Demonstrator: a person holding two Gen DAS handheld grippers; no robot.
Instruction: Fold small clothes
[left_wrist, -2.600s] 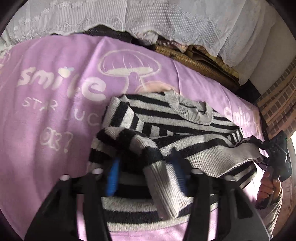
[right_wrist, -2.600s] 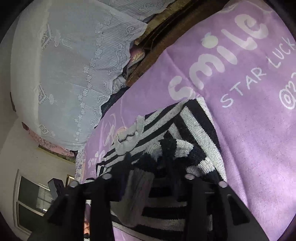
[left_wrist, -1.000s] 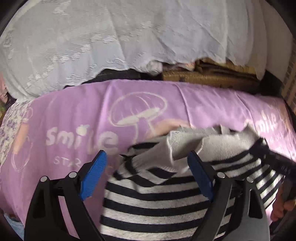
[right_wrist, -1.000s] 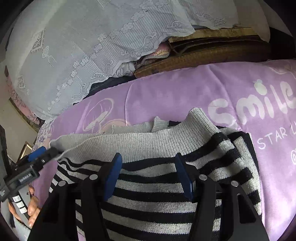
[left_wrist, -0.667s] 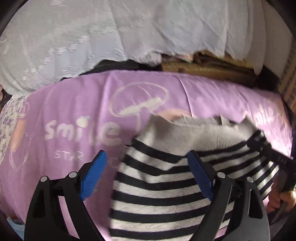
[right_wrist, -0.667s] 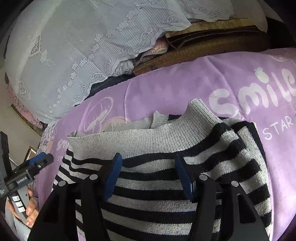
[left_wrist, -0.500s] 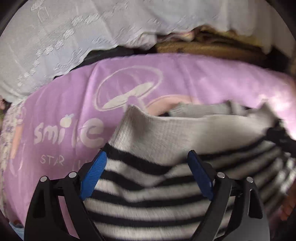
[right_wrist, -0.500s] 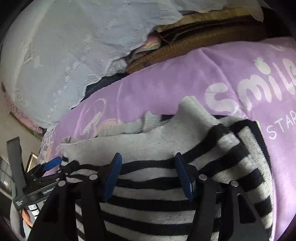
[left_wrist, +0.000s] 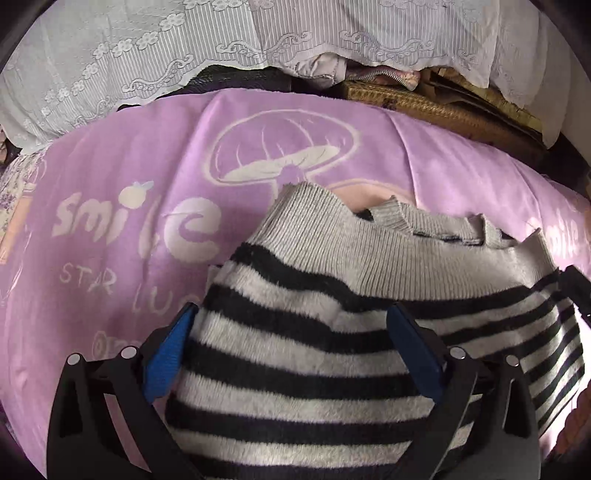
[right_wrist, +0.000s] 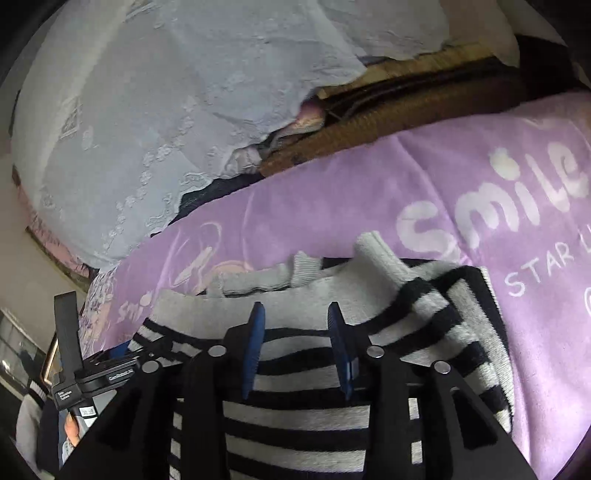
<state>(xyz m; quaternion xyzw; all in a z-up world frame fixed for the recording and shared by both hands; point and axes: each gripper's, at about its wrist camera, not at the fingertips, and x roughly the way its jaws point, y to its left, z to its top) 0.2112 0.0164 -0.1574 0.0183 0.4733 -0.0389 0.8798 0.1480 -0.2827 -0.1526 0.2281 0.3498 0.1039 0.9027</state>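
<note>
On the purple blanket (left_wrist: 155, 162), your left gripper (left_wrist: 291, 343) gapes wide, right gripper (right_wrist: 295, 332) narrower, both empty; striped sweater (left_wrist: 303, 354) hem may snag and unfold.

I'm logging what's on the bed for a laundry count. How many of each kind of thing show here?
Striped sweater: 1
Purple blanket: 1
White lace cloth: 1
Left hand-held gripper: 1
Right hand-held gripper: 1
Total: 5
</note>
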